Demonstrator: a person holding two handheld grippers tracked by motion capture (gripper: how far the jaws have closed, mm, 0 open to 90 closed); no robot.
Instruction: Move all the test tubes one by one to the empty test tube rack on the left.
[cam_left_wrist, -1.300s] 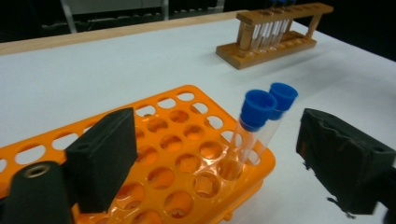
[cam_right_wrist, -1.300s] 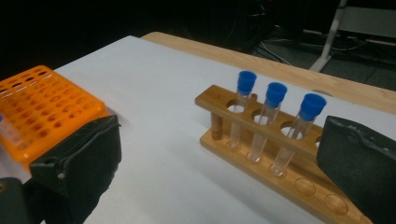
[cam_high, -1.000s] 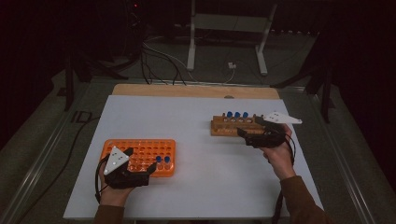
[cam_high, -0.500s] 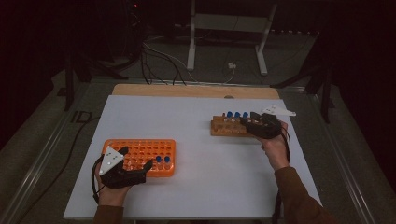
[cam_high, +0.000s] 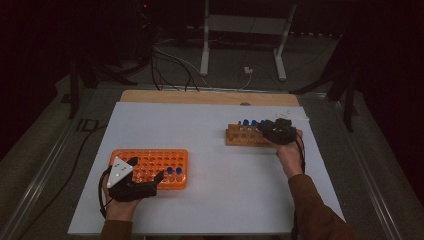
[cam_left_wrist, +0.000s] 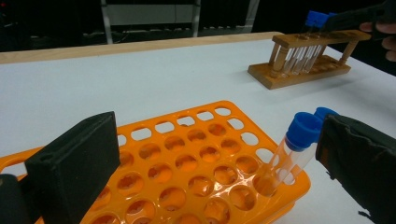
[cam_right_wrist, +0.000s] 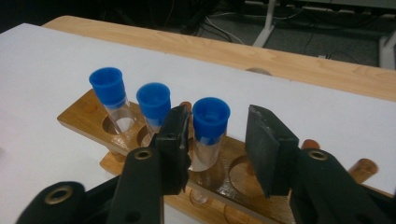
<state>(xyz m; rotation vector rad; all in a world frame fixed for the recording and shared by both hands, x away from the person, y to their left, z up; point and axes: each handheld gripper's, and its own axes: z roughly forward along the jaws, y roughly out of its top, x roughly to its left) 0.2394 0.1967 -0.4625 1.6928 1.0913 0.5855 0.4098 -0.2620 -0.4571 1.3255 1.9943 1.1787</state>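
Covering most of the tabletop: white sheet (cam_high: 210, 165), bare wood strip at the far edge. No brand, label or legible writing on anything in sight.

Orange rack (cam_high: 150, 167) at near left, many round holes, nearly all vacant; two blue-capped tubes (cam_high: 174, 173) in its right end, leaning slightly in the left gripper view (cam_left_wrist: 292, 156).

Wooden rack (cam_high: 247, 136) at far right, well apart from the orange one. Three blue-capped clear tubes in its top holes, seen from the right gripper view; no liquid discernible inside.

Left gripper (cam_high: 145, 167) resting at the near edge of the orange rack, jaws spread wide, nothing between the pads; two tubes just beside the right-hand jaw, contact uncertain.

Right gripper (cam_right_wrist: 217, 140) at the right end of the wooden rack, jaws just been closing, straddling the rightmost tube (cam_right_wrist: 210, 133). Left pad close against the glass, gap showing on the other side; not clamped yet. Tube upright, seated in its hole.
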